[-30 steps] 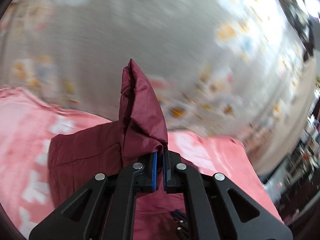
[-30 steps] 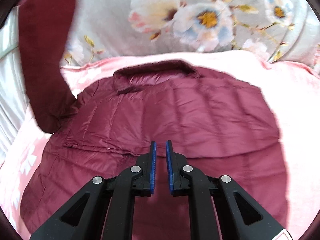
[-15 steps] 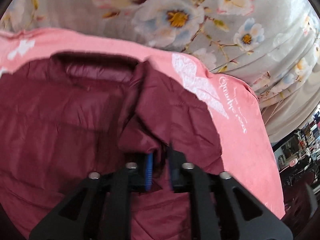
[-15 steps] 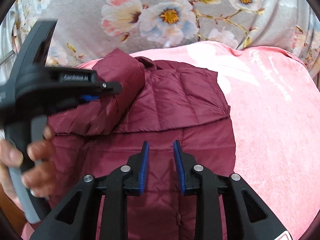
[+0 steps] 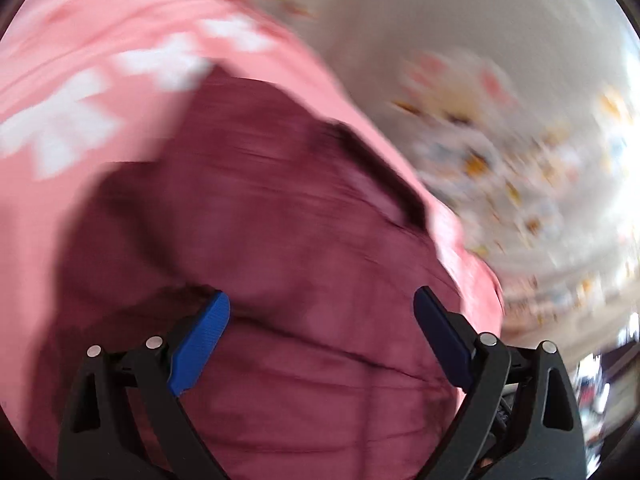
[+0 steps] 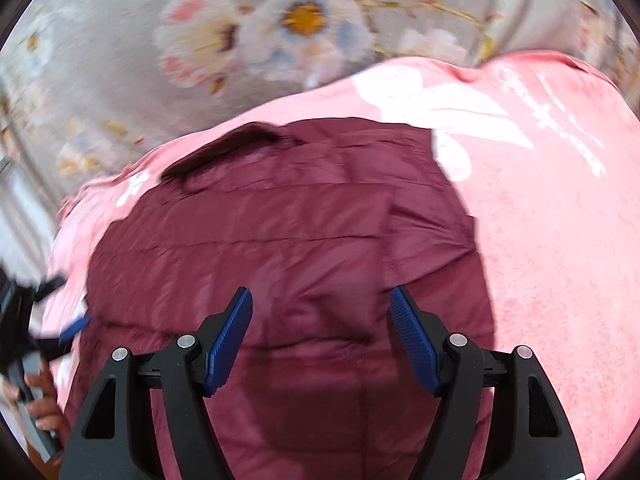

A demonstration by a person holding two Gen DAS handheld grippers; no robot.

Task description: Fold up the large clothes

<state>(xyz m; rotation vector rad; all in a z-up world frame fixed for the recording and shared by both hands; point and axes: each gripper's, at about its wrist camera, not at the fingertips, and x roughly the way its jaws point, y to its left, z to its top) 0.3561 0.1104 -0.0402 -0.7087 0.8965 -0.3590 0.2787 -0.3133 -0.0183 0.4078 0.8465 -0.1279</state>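
Pink fleecy blanket (image 6: pixel 552 240) bears quilted maroon jacket (image 6: pixel 280 240); both tongs (image 5: pixel 320 320) (image 6: pixel 320 320) just spread apart, empty.

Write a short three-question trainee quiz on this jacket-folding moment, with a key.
1. True or false: the left gripper is clamped on the maroon jacket.
2. Multiple choice: the jacket lies on A) a pink blanket, B) a bare wooden table, C) a tiled floor.
3. Fill in: behind the blanket lies grey cloth printed with ____.

Key: 1 false, its fingers have just been opening and stand wide, nothing pinched between them. 2 A. 3 flowers.
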